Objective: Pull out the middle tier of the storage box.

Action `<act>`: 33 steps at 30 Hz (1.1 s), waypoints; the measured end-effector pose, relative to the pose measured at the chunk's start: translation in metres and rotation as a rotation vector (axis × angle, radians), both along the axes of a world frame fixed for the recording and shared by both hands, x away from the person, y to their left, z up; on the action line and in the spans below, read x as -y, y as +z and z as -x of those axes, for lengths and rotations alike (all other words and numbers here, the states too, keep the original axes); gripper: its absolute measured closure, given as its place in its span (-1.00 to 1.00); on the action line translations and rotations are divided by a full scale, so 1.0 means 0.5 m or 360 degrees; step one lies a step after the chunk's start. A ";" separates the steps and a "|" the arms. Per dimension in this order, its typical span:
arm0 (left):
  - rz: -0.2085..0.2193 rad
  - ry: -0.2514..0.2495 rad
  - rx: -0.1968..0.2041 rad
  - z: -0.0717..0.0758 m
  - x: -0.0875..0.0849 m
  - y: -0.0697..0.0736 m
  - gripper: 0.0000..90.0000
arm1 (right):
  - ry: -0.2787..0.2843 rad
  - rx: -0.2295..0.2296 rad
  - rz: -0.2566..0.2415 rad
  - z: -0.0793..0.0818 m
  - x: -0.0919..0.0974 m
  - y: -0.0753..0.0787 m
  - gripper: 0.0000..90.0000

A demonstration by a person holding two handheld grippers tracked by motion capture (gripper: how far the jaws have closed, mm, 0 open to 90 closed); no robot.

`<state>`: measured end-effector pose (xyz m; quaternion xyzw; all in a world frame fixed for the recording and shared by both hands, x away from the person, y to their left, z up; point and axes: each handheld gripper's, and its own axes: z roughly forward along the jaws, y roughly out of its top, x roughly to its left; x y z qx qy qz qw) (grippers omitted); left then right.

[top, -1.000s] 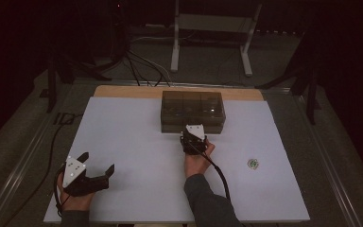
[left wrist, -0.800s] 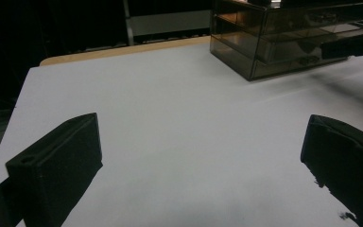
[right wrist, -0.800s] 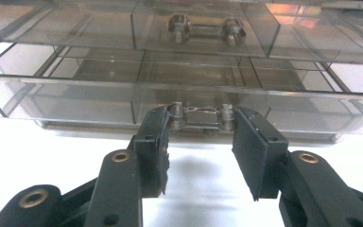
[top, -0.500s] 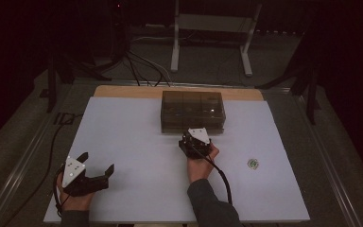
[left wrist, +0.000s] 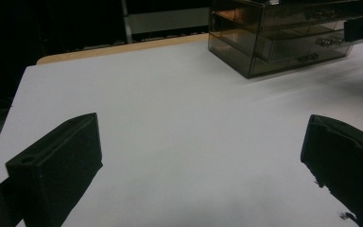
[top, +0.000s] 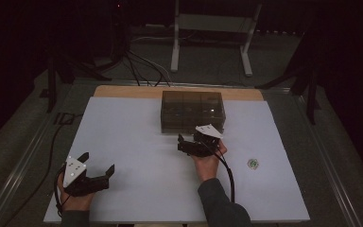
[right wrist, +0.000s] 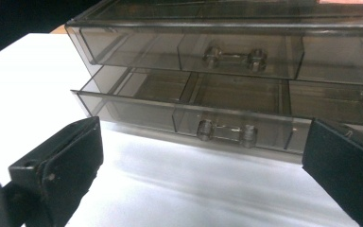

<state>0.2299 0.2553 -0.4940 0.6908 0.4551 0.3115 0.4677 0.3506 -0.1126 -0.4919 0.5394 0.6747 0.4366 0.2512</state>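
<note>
That little round thing (top: 253,163) right of the drawer box (top: 192,111) is too tiny to identify; the box's right end is cropped in the right gripper view.

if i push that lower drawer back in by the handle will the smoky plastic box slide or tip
Probably slide rather than tip: the box is low and wide, on a smooth white table. It looks like thin clear plastic with empty compartments, so likely light and easy to shove. The lower drawer stands slightly out; its small handle looks glossy, possibly slippery.
</note>
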 end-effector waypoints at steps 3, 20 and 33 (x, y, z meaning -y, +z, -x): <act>0.0003 -0.0001 0.0000 0.000 0.000 0.000 -0.99 | 0.0047 0.0011 -0.0026 0.001 0.008 0.004 -1.00; -0.0001 -0.0003 -0.0005 -0.001 0.001 -0.001 -0.99 | 0.0285 0.0024 0.0047 0.003 0.055 0.020 -1.00; -0.0001 0.0000 -0.0009 -0.001 0.001 -0.001 -0.99 | 0.0398 -0.0017 -0.0022 0.007 0.090 0.044 -1.00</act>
